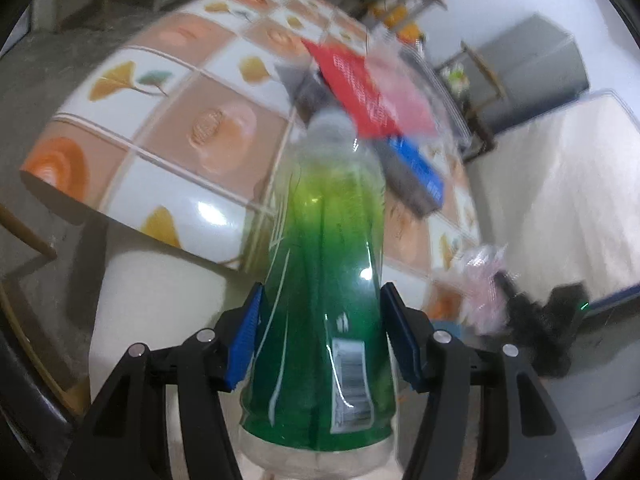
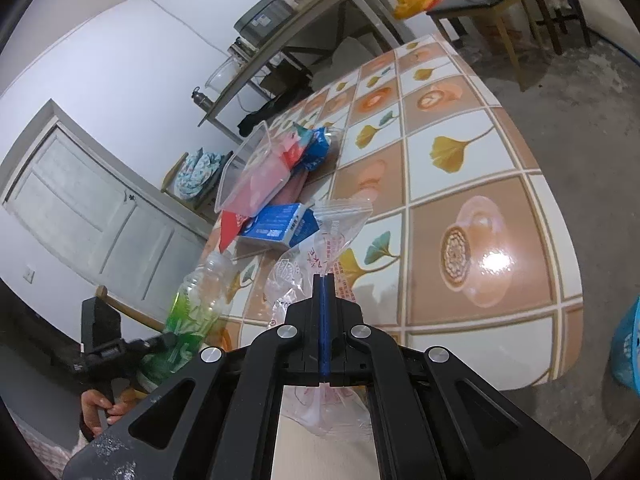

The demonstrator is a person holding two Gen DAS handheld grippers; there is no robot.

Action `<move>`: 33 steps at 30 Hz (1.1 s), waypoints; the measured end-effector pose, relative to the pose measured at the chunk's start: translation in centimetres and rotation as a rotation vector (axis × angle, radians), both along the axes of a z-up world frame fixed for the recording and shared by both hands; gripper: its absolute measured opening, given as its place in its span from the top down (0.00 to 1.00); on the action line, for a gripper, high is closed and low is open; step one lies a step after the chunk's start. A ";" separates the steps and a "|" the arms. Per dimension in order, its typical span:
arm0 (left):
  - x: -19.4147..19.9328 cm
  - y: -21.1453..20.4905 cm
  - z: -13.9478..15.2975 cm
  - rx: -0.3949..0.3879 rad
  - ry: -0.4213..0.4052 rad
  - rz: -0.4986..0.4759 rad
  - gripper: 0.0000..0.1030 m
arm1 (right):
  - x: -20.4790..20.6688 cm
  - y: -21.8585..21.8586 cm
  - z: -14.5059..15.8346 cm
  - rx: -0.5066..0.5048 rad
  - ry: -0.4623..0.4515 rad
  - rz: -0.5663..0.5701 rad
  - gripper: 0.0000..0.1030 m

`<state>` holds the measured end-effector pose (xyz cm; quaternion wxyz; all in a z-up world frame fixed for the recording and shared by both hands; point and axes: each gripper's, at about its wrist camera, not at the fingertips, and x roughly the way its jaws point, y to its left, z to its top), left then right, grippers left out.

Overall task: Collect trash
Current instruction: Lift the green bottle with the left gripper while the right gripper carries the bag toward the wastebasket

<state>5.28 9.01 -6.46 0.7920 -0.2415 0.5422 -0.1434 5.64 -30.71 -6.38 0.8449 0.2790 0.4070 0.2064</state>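
An empty plastic bottle with a green label (image 1: 320,280) stands between the blue pads of my left gripper (image 1: 323,298), which press on both its sides. It hangs off the near edge of the tiled table (image 1: 160,100). From the right wrist view the bottle (image 2: 196,300) shows at the lower left, beside the table (image 2: 480,160). My right gripper (image 2: 325,280) is shut on a crumpled clear plastic bag (image 2: 332,232), also seen in the left wrist view as the bag (image 1: 484,276). On the table lie a blue carton (image 2: 280,224), a red packet (image 2: 228,228) and a clear container (image 2: 256,172).
A blue basket (image 2: 628,352) sits at the right edge, off the table. A white round object (image 1: 160,300) stands below the table's edge. A chair (image 2: 480,0) and a cluttered side table (image 2: 300,20) stand beyond. A person's hand (image 2: 96,404) holds the left gripper's handle.
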 end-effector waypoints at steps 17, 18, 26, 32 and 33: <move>3.1 -4.0 -2.6 0.143 0.037 -0.100 0.39 | 0.5 0.5 -1.0 -0.013 0.037 0.017 1.00; 3.1 -4.0 -2.8 0.140 0.037 -0.098 0.39 | 0.6 0.6 -1.1 -0.013 0.039 0.018 1.00; 2.0 -3.8 -2.1 0.136 0.004 -0.085 0.45 | 0.7 0.7 -1.0 -0.010 0.037 0.023 1.00; 0.4 -3.9 -1.4 0.121 -0.006 -0.088 0.45 | 0.5 0.5 -0.9 -0.001 0.032 0.025 1.00; 0.1 -4.0 -1.2 0.120 -0.010 -0.090 0.45 | 0.5 0.5 -1.0 0.003 0.035 0.027 1.00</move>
